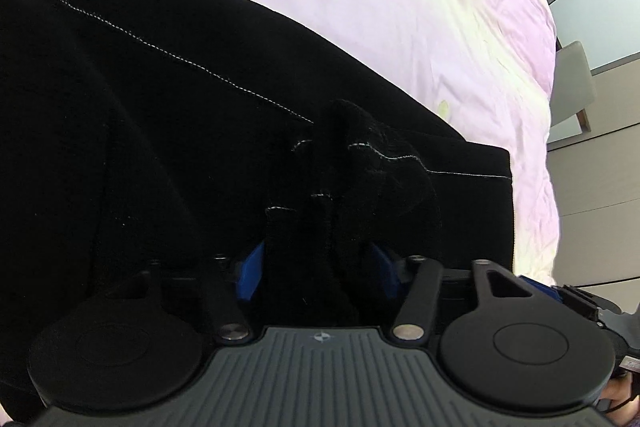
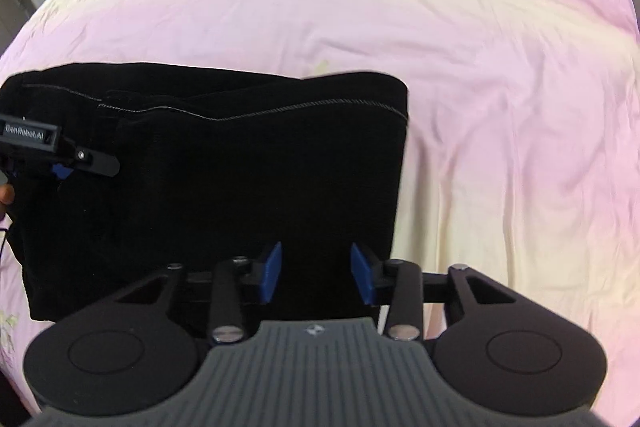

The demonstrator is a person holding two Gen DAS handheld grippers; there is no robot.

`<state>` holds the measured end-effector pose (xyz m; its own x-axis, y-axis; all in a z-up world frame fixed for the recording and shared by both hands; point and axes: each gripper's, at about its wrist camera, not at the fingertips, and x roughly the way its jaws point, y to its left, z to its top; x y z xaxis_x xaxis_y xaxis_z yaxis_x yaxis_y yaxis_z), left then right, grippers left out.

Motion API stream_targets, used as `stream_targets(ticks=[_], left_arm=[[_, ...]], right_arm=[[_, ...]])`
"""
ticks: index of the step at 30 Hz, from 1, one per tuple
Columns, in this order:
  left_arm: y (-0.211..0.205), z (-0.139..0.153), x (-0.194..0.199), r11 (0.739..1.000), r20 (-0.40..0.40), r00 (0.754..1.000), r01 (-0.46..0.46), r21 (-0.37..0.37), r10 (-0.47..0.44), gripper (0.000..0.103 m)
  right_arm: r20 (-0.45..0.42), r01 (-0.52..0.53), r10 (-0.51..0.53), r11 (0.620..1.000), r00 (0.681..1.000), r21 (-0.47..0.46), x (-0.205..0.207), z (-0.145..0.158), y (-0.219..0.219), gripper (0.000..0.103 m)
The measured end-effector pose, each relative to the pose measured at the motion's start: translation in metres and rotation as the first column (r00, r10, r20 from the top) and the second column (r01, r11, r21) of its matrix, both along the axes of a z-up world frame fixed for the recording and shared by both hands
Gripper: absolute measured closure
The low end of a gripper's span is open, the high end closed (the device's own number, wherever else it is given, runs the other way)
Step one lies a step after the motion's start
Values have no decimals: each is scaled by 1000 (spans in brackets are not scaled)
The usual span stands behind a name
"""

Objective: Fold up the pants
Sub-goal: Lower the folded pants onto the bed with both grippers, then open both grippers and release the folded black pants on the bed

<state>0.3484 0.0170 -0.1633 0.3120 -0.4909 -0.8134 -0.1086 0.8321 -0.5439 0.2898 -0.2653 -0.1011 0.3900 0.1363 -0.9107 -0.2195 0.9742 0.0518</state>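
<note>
On the pink bedspread [image 2: 460, 47], folded black pants [image 2: 220, 179].

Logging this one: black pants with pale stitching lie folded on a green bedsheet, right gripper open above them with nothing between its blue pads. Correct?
One thing is wrong: the bedsheet is pink with pale yellow bands, not green, as the right wrist view shows. The rest stands: the black pants with pale stitching lie folded on it, and the right gripper is open above them with nothing between its blue pads.
</note>
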Motion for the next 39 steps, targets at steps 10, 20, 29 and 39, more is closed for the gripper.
stream_targets(ticks=[10, 20, 29, 39], left_arm=[[-28, 77, -2, 963, 244, 941, 192, 187, -235, 76], [-26, 3, 15, 942, 70, 976, 177, 285, -204, 72], [-39, 48, 9, 901, 114, 956, 210, 380, -271, 57], [-78, 73, 25, 830, 228, 892, 235, 506, -391, 65]], right_arm=[[40, -42, 41, 998, 998, 36, -14, -7, -13, 81], [15, -30, 30, 998, 999, 53, -16, -60, -21, 86], [18, -53, 52, 998, 998, 43, -10, -25, -19, 85], [157, 7, -11, 1000, 987, 26, 59, 3, -28, 97]])
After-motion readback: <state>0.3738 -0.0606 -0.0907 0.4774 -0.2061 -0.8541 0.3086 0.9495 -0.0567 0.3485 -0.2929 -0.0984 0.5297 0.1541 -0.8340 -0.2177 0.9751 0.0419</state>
